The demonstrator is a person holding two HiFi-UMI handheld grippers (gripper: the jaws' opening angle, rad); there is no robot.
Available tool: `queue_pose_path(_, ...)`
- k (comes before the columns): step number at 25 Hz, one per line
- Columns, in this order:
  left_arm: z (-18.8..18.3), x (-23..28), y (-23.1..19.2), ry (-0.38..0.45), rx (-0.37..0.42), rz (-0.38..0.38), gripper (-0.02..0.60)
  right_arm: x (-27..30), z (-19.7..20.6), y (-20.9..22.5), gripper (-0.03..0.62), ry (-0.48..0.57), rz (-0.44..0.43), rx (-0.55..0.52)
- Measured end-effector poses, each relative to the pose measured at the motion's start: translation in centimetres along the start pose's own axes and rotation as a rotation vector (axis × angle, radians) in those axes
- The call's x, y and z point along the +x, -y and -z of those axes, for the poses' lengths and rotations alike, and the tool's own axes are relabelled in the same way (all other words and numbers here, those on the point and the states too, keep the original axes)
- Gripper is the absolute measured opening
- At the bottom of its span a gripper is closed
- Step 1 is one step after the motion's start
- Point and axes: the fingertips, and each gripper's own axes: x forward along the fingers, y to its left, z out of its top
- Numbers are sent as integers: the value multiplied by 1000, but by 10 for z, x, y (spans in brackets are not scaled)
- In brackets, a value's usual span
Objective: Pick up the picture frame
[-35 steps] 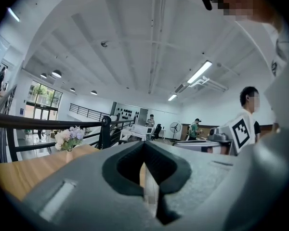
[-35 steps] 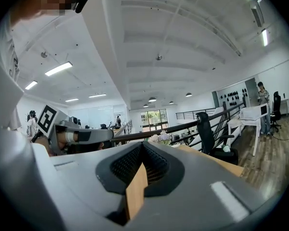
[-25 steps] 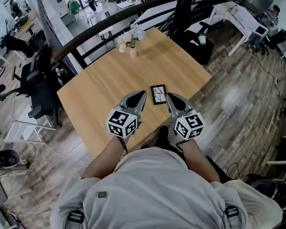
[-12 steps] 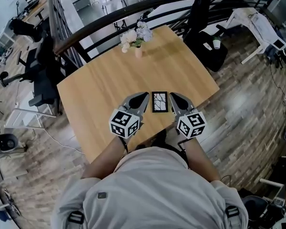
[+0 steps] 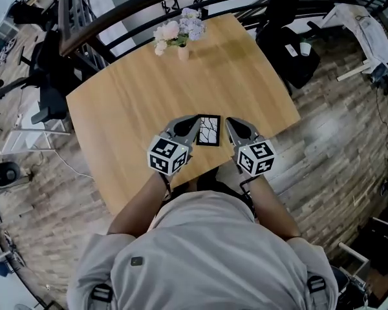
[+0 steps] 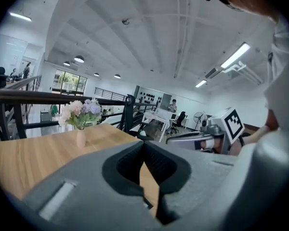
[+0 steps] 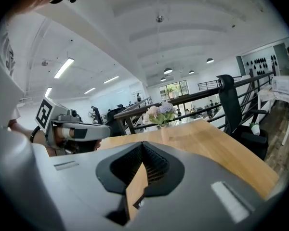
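Note:
The picture frame [image 5: 208,130], small, black-edged, with a white cracked pattern, lies flat near the front edge of the wooden table [image 5: 129,102]. In the head view my left gripper [image 5: 193,123] is at the frame's left edge and my right gripper [image 5: 229,123] is just off its right edge; I cannot tell whether either touches it. Both are shut with nothing between the jaws. In the left gripper view the shut jaws [image 6: 144,146] hide the frame, and the right gripper [image 6: 216,134] shows beside them. The right gripper view shows its shut jaws [image 7: 142,146] and the left gripper [image 7: 70,129].
A small vase of pale flowers [image 5: 178,37] stands at the table's far edge. Behind it runs a dark railing [image 5: 116,11]. A black chair [image 5: 291,24] stands off the far right corner, and office chairs [image 5: 48,76] stand at the left.
Both grippers have come down and closed in on the frame's two sides, still shut. The head view has shifted, so the table sits higher in the picture.

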Motion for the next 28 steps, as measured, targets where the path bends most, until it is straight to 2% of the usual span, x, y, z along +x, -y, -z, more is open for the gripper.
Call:
queue_pose_path(11, 93, 54, -33, -185, -127, -54, 22, 36, 74, 47, 34, -173, -47, 51)
queue_pose_path(18, 151, 72, -50, -293, -190, -84, 51, 58, 130, 62, 74, -300, -57, 69)
queue_pose_path(21, 175, 78, -54, -346, -209, -85, 58, 65, 152, 66, 107, -339, -57, 103)
queue_pose_path(28, 224, 92, -62, -451, -250, -102, 87, 80, 203, 77, 141, -436, -46, 201)
